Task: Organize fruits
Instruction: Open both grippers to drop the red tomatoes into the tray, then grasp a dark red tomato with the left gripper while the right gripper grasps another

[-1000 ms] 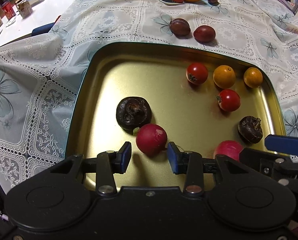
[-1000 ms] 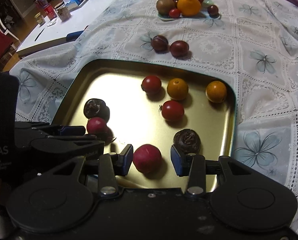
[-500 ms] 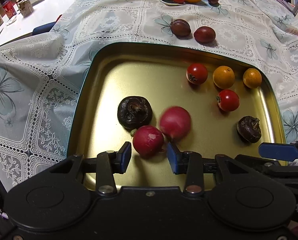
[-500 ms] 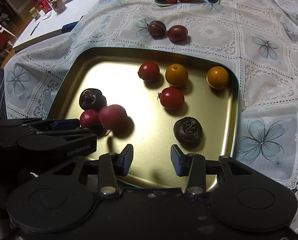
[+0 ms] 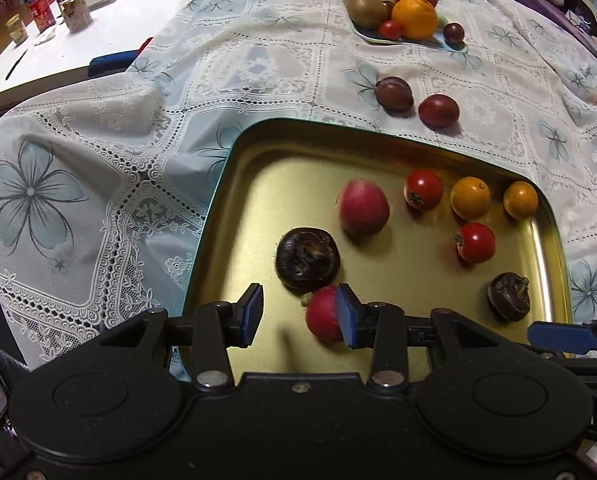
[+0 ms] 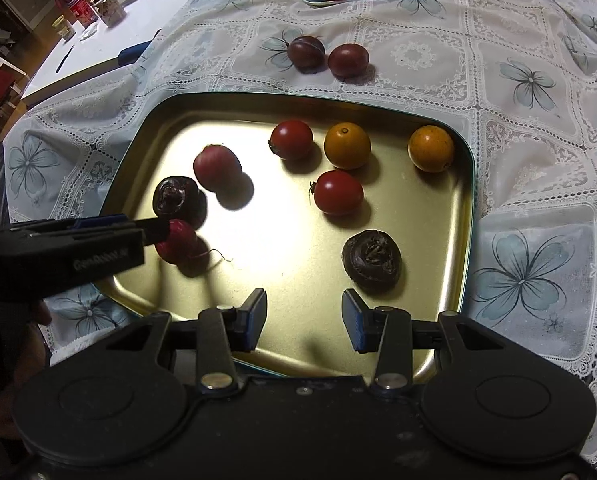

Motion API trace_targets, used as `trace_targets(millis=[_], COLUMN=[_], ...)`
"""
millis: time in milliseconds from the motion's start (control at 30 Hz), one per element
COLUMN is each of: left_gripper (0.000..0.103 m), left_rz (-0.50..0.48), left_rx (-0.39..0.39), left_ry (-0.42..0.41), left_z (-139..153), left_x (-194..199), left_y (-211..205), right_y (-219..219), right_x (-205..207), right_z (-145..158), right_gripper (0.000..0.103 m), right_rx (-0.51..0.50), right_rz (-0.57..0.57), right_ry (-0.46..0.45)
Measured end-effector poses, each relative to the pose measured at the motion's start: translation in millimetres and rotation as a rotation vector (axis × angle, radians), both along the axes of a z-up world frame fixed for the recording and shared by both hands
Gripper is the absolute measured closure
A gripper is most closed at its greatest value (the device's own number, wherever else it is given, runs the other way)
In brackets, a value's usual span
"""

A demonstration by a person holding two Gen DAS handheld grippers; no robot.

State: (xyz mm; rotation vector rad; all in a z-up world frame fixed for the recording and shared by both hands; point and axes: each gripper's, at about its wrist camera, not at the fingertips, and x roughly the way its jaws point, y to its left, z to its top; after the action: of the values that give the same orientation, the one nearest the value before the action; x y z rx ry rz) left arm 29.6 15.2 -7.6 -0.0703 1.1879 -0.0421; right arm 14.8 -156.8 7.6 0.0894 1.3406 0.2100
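Near edge of the tray: the left gripper has its jaws apart, with a small radish touching the inner face of its right finger and off-centre in the gap; nothing is clamped. The right gripper hangs over the tray's near rim, jaws apart and empty.

Risk 1: closing on an off-centre round radish may squeeze it sideways out of the pads, and it would then roll on the smooth metal floor.

Just beyond the radish, touching or nearly touching it, lies a dark water chestnut. Risk 2: a forward push may shove the radish against it and displace both.

Toward the tray's middle, a larger radish appears blurred, likely rolling. Risk 3: it may strike the tomato beside it and scatter the oranges along the far rim.

At the tray's right side lie a second tomato and a second chestnut, near the right gripper.

Beyond the tray, two plums rest on the cloth; farther still, a plate holds more fruit.
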Motion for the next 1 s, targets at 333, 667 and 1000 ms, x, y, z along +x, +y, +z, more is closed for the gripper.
trace_targets(millis=[333,667,1000], left_gripper=[0.055,0.055,0.055], left_rz=[-0.001,-0.023,-0.063], left_rx=[0.002,0.014,0.044], left_ry=[0.007,0.003,-0.017], left_z=[-2,-4,1], left_x=[11,31,70], left_y=[3,1,-7], right_y=[1,-4,-24], right_x=[8,21,62], right_z=[-7,2,15], right_gripper=[0.059,0.059,0.059], right_rx=[-0.01,-0.043,-0.191], right_rz=[-0.018,-0.087,-0.194], right_ry=[0.034,-0.01,-0.112])
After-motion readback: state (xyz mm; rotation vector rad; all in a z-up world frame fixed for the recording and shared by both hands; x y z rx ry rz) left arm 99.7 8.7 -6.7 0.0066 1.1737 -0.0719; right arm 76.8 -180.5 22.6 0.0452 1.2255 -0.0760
